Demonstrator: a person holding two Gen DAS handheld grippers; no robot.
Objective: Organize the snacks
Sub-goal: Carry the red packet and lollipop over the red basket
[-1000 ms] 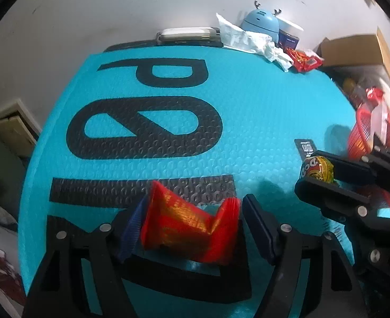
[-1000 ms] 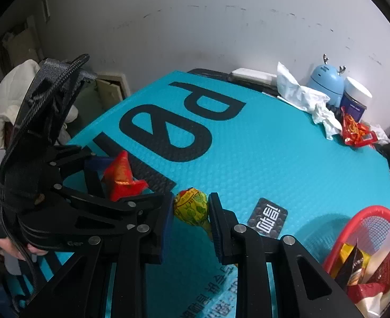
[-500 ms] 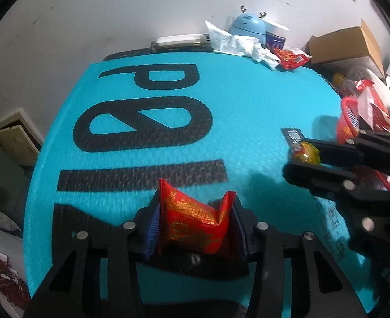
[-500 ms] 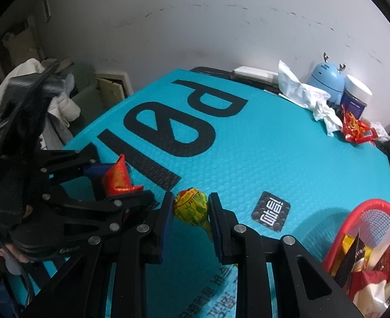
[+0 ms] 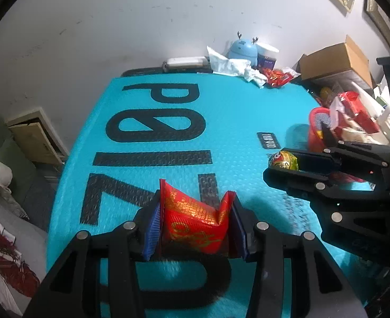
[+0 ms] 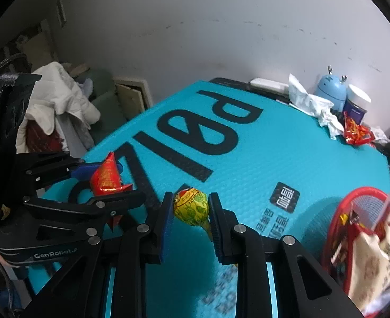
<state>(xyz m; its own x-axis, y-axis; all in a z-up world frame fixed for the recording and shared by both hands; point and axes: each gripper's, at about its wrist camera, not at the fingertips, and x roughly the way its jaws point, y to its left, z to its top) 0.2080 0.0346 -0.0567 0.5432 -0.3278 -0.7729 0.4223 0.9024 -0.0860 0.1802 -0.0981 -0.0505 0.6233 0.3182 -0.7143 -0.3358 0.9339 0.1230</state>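
- My left tongs (image 5: 195, 225) are clamped on a red packet (image 5: 195, 222), low in the middle of the left view; the packet is squeezed between the blue pads (image 5: 152, 233), its two ends sticking up.
- My right tongs (image 6: 191, 208) are closed on a lollipop (image 6: 191, 206) with a yellow-green wrapper, at lower centre of the right view, its stick pointing down between the pads.
- Both snacks hang above the teal mat (image 6: 248, 164) covering the surface.
- A red basket (image 6: 364, 193) with more snack bags sits at the lower right of the right view.
- Tissue (image 6: 311, 106), a blue deer-shaped gadget (image 6: 330, 90) and red wrappers (image 6: 354, 132) lie at the mat's far edge, upper right.
- A cardboard box (image 5: 335, 61) stands at the upper right of the left view.
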